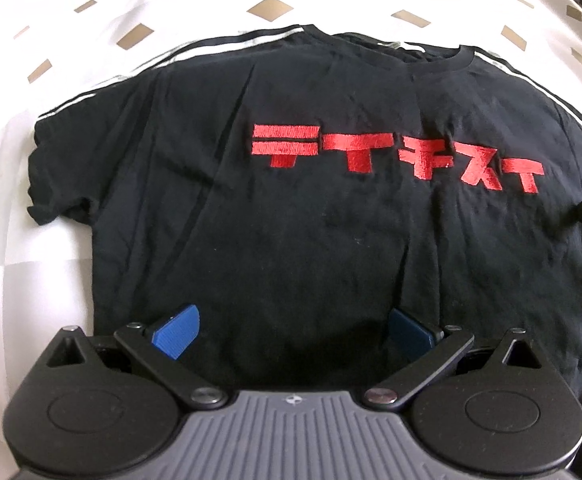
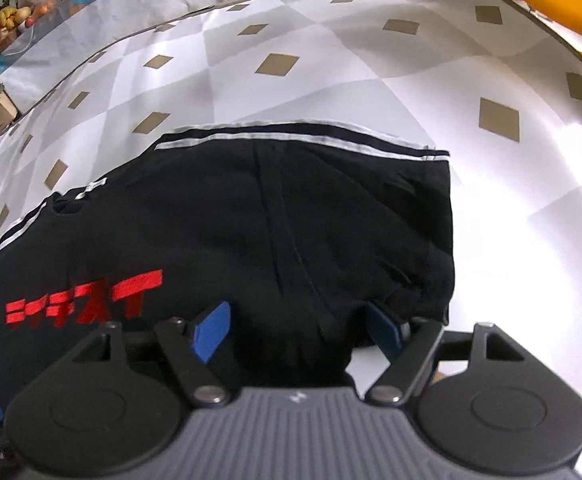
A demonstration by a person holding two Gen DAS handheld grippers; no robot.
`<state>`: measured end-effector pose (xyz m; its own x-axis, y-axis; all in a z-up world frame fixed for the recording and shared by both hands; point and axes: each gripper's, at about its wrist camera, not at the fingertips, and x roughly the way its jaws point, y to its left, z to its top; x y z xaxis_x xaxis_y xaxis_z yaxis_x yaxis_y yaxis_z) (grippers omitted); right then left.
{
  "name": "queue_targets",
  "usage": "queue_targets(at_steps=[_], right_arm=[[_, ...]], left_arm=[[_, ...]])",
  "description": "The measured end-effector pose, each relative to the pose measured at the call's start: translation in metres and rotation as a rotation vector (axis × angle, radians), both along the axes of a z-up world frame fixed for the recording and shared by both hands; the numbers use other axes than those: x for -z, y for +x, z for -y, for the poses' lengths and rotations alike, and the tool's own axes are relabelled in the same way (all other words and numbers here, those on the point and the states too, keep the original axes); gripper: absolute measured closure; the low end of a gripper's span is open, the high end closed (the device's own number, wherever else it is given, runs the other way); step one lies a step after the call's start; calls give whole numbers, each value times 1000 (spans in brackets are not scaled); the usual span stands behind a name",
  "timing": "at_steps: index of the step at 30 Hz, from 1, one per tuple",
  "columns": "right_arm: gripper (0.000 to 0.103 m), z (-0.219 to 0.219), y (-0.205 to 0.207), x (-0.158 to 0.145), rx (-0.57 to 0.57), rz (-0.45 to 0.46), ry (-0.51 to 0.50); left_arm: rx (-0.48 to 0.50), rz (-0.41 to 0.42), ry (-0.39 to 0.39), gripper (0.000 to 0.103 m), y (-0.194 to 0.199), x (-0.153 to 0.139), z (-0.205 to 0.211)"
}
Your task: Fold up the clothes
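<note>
Left gripper and right gripper both pointed steeply down with jaws spread wide, gripping nothing, above a black T-shirt lying flat, front up, on the diamond-patterned tablecloth. The left wrist view alone showed the whole red lettering and the collar; the right wrist view alone showed the white-striped sleeve near the cloth's right edge, and fruit beyond the far-left corner.

Black cotton T-shirt with white shoulder stripes: red embroidered Japanese katakana across the chest, reading テイキスト. The same red lettering shows in the right wrist view, too slanted to read there.
</note>
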<state>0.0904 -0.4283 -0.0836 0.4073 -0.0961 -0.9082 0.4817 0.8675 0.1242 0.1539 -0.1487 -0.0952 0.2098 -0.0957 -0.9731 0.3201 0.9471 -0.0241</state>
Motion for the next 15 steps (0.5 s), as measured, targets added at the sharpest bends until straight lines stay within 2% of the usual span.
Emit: queue_targets(at_steps=[4, 9, 15], right_arm=[[24, -1, 3, 2, 4, -9, -22], [22, -2, 12, 7, -10, -23, -97], [14, 2, 18, 11, 6, -20, -123]], left_arm=[[-7, -8, 4, 1, 4, 4, 1], [-19, -5, 0, 1, 7, 4, 1], [-29, 3, -3, 0, 13, 4, 2]])
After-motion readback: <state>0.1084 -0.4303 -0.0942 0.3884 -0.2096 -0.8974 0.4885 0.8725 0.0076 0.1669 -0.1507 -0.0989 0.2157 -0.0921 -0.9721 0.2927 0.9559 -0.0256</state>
